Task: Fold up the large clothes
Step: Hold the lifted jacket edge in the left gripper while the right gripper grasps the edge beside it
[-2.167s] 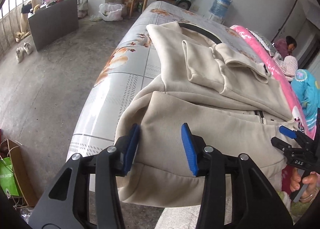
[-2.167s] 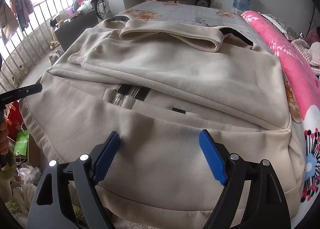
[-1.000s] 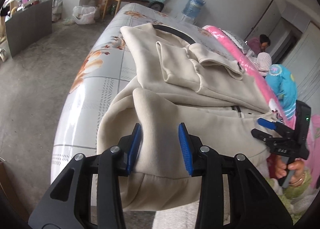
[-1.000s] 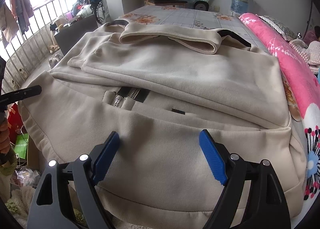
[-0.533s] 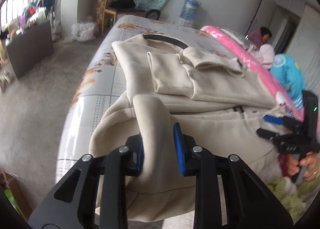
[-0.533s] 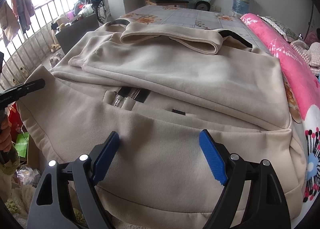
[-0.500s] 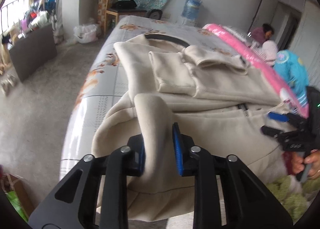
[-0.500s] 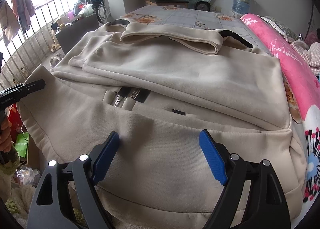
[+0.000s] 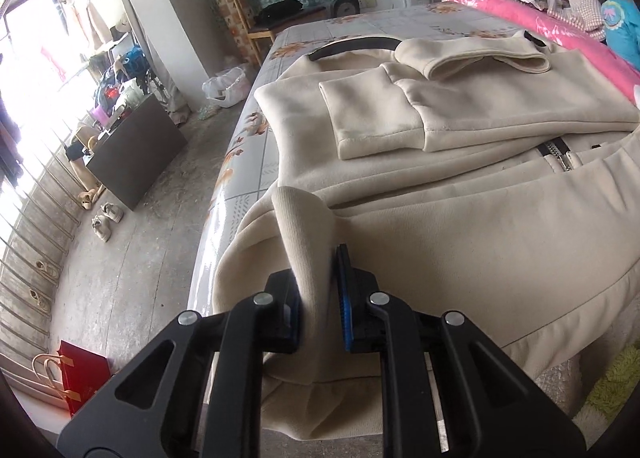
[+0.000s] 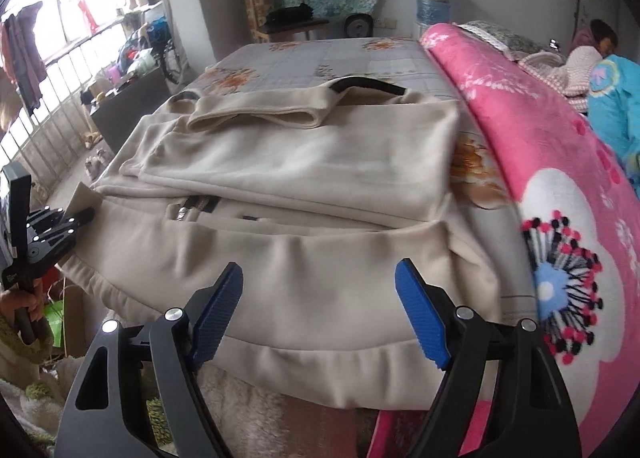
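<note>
Left wrist view shows my left tongs (image 9: 318,294) pinched on a raised ridge of the cream jacket (image 9: 460,234), at the near-left corner of its hem, where the cloth hangs off the edge of the bed (image 9: 240,178). My right tongs (image 10: 318,312) hang with jaws spread wide, just above the hem on the near-right side, gripping nothing; I judge them close to the cloth but cannot tell if the pads touch it.

From both tongs the jacket lies straight ahead, running away from me. Its long axis goes from the hem nearest me to the dark collar (image 10: 366,86) at the far end, so it points collar-away. The sleeves (image 9: 380,118) are already folded in across the chest, and the zipper (image 9: 558,152) shows below them. A pink blanket (image 10: 540,162) lies to the right of my right tongs, just beside the jacket.

The hem stretches crosswise between my two tongs, left corner held, right corner free. I judge the next move needs the right tongs to close on their corner, then both carry the hem forward toward the collar.
</note>
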Available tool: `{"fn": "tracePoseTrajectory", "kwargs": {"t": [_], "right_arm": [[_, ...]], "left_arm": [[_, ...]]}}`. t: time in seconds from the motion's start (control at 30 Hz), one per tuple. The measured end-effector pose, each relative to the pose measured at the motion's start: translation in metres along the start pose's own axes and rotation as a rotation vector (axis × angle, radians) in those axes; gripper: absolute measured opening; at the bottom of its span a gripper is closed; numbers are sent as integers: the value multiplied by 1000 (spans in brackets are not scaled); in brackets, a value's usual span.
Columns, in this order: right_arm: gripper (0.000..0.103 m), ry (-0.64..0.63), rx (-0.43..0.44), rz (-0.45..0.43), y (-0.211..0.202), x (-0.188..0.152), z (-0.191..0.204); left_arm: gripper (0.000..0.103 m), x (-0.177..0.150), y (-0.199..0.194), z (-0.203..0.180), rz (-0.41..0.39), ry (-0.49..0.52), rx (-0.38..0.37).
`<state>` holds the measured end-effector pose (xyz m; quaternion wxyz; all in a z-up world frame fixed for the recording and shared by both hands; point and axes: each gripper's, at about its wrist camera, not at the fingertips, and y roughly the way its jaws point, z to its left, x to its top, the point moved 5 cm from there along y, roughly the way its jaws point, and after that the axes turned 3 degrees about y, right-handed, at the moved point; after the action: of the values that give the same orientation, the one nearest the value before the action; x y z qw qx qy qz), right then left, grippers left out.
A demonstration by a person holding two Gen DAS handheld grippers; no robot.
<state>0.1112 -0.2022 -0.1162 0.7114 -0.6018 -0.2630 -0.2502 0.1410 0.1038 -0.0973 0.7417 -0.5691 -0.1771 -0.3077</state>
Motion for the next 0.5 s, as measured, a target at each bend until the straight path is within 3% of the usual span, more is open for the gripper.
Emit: {"fn": "tracePoseTrajectory", "kwargs": {"t": [0.13, 0.33, 0.5], "right_arm": [[61, 74, -54, 1, -4, 5, -38], [50, 140, 4, 43, 21, 12, -58], [45, 153, -13, 103, 44, 7, -69]], "left_arm": [[14, 2, 3, -2, 4, -5, -1], [14, 3, 5, -4, 2, 13, 8], [14, 3, 5, -5, 5, 7, 4]]}}
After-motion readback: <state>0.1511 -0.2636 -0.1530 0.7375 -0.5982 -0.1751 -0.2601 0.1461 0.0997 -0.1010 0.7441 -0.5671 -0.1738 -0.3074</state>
